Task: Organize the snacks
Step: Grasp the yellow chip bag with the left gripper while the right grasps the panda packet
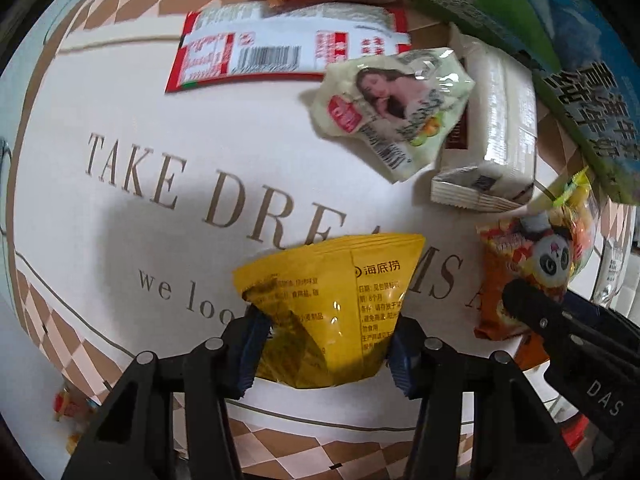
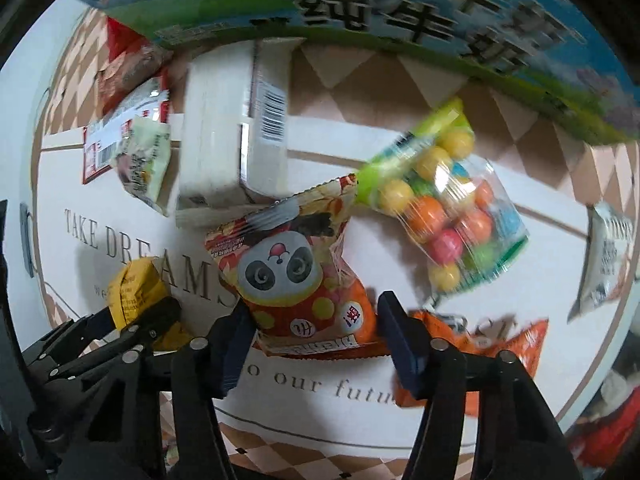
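Note:
In the left wrist view, a yellow snack packet [image 1: 332, 292] stands between the blue pads of my left gripper [image 1: 330, 332], which press on both of its sides. In the right wrist view, an orange packet with a panda face [image 2: 288, 276] lies between the dark blue pads of my right gripper [image 2: 316, 316], and both pads touch its lower edges. The left gripper [image 2: 136, 324] with the yellow packet [image 2: 132, 284] shows at the lower left there. One finger of the right gripper [image 1: 536, 308] reaches over the panda packet [image 1: 520, 272] in the left wrist view.
On the cream mat [image 1: 120, 140] with printed words lie a bag of coloured gumballs [image 2: 452, 208], a white box [image 2: 224, 140], a pale packet with a woman's picture [image 1: 384, 112] and a red-and-white packet [image 1: 280, 48]. A blue-green carton [image 2: 400, 0] stands behind. Another orange packet [image 2: 500, 344] lies under the right gripper.

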The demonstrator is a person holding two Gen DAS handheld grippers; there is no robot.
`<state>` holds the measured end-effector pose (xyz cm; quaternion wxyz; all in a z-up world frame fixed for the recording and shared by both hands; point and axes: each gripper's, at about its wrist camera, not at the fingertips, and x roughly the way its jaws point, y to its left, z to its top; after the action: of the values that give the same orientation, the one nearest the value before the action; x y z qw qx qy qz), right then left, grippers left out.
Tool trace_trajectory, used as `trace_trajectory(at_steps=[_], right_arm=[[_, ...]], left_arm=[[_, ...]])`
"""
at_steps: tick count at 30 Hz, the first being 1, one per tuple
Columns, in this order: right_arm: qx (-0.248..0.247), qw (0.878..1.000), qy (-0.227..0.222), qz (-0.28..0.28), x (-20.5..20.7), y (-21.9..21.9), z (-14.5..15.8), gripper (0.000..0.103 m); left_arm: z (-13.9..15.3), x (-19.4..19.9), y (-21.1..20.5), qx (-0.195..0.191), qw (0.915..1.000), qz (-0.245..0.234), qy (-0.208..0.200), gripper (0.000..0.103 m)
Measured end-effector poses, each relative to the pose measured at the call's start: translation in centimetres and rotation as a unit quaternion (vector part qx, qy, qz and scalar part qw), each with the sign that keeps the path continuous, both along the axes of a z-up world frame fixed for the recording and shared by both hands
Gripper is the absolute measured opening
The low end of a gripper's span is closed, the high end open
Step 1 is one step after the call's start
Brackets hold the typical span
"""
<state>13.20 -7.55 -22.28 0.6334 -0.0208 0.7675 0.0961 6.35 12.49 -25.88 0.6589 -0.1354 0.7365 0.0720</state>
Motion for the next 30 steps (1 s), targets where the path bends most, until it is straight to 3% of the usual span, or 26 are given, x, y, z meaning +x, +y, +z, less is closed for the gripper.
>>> trace_trajectory(at_steps=[4, 8, 14, 20, 25, 30], right_arm=[[0.009, 0.998, 0.037, -0.058, -0.8, -2.6, -0.3, 0.062], [0.027, 0.993, 0.064, -0.093, -1.2, -3.9, -1.0, 0.063], [0.016, 0.996, 0.044, -0.071, -1.9, -2.9, -0.7, 0.06], [0.024, 0.997, 0.019, -0.075, -3.2, -2.8, 1.6, 0.054], [0.054, 0.994, -0.003, -0.091, -3.0, -4.9, 5.6, 0.053], [0.1, 0.987, -0.04, -0.118, -2.0, -7.8, 11.1, 0.053]], left_arm=[[0.7, 0.8, -2.4, 0.025, 0.9985, -0.046, -0.017, 0.05], [0.4, 1.5, -5.0, 0.026, 0.9968, -0.075, -0.013, 0.05], [0.5, 2.4, -7.9, 0.031, 0.9946, -0.097, -0.017, 0.048], [2.4, 3.7, -10.4, 0.031, 0.9919, -0.115, -0.045, 0.046], [6.2, 4.7, -12.0, 0.015, 0.9886, -0.129, -0.076, 0.046], [12.7, 6.8, -12.9, -0.015, 0.9839, -0.122, -0.13, 0.046]])
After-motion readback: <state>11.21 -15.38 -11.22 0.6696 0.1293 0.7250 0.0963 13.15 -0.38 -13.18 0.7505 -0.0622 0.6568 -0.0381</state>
